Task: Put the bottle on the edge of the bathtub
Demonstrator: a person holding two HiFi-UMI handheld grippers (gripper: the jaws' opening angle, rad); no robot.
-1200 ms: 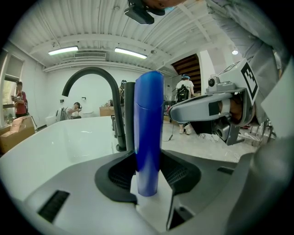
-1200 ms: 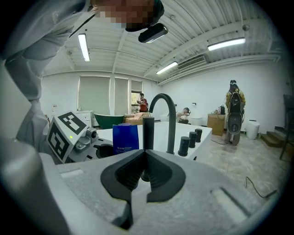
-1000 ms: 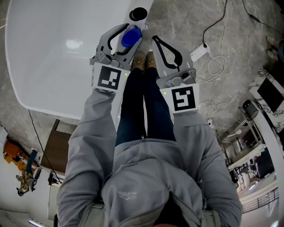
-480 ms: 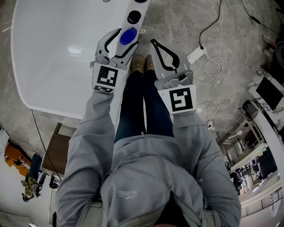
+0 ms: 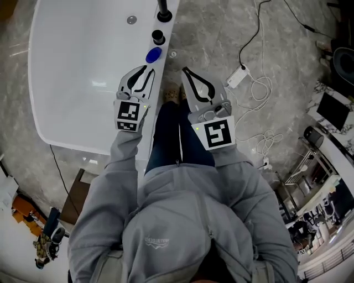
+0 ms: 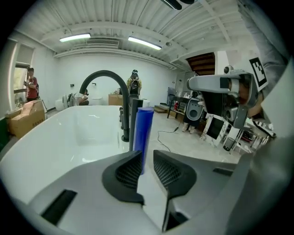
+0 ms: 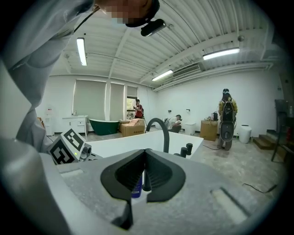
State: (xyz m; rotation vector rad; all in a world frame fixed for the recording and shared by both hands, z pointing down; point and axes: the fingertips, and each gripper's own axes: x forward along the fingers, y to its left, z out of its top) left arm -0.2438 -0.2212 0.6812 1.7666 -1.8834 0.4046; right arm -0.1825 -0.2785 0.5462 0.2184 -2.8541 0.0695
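The blue bottle (image 5: 154, 54) stands upright on the white bathtub's edge (image 5: 170, 27), just short of a black knob (image 5: 159, 37) and the black faucet (image 5: 164, 14). My left gripper (image 5: 145, 69) hangs a little behind the bottle, apart from it. Its jaws have just been closing and keep a narrow gap with nothing between them. In the left gripper view the bottle (image 6: 142, 133) rises beyond the gripper (image 6: 147, 156), in front of the arched faucet (image 6: 103, 78). My right gripper (image 5: 185, 71) is shut and empty beside the tub; past it (image 7: 145, 153) a bit of the bottle (image 7: 136, 188) shows.
The person's legs and shoes (image 5: 174, 94) stand right against the tub's side. A power strip (image 5: 239, 74) and white cables (image 5: 260, 88) lie on the marble floor to the right. Shelving and equipment (image 5: 332, 110) fill the far right. People stand in the background (image 7: 226, 117).
The left gripper opened, let go of the bottle and drew back; the bottle now stands free on the tub edge. Both grippers have lifted and pulled toward the person.
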